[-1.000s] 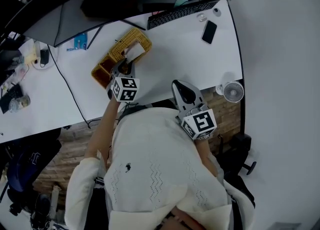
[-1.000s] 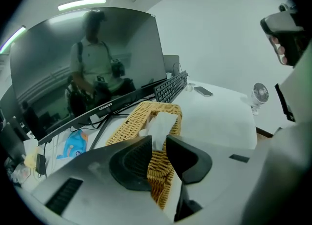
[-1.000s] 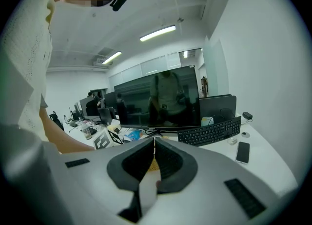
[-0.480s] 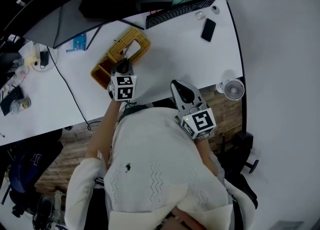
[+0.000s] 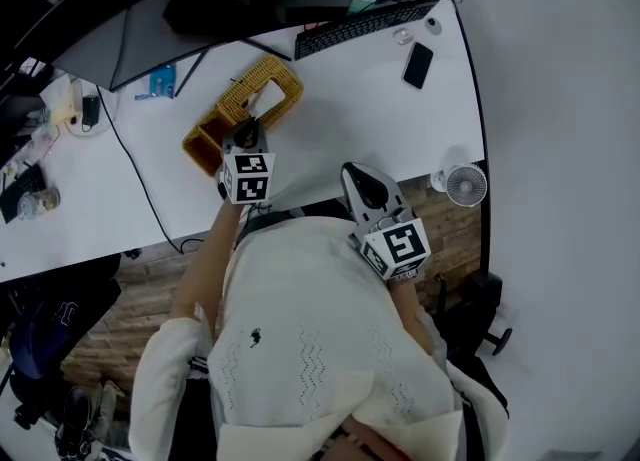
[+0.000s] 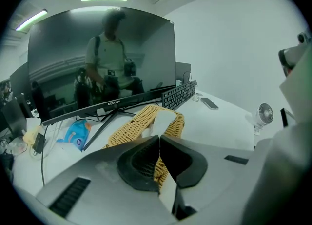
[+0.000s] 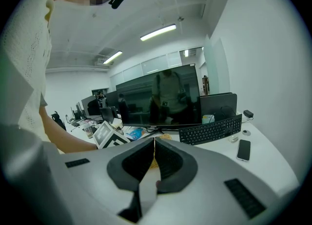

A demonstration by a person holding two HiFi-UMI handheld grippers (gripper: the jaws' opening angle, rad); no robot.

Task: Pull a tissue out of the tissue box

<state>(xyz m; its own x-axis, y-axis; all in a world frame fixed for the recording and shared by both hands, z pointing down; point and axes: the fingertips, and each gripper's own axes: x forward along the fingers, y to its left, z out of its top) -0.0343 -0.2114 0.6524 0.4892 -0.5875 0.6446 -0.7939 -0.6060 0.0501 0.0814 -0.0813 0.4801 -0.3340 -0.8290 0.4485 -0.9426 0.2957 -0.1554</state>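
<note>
Since the earlier frame my left claw (image 6: 158, 137) has rolled slightly and its jaws have just been closing; they are now pressing together on the near edge of the tissue (image 6: 165, 116). The tissue is standing up out of the wicker tissue box (image 6: 130, 127). The box is sitting on the white desk (image 5: 360, 114), in front of the dark monitor (image 6: 97, 58). My right claw (image 7: 154, 140) is hanging at the desk's near edge, jaws together on nothing. A keyboard (image 5: 365, 24) and a phone (image 5: 418, 64) are lying farther back, and a small fan (image 5: 466, 185) is standing at the near right corner. Wooden floor (image 5: 130, 299) is showing below, and ceiling strip lights (image 7: 158, 32) are glowing overhead.
</note>
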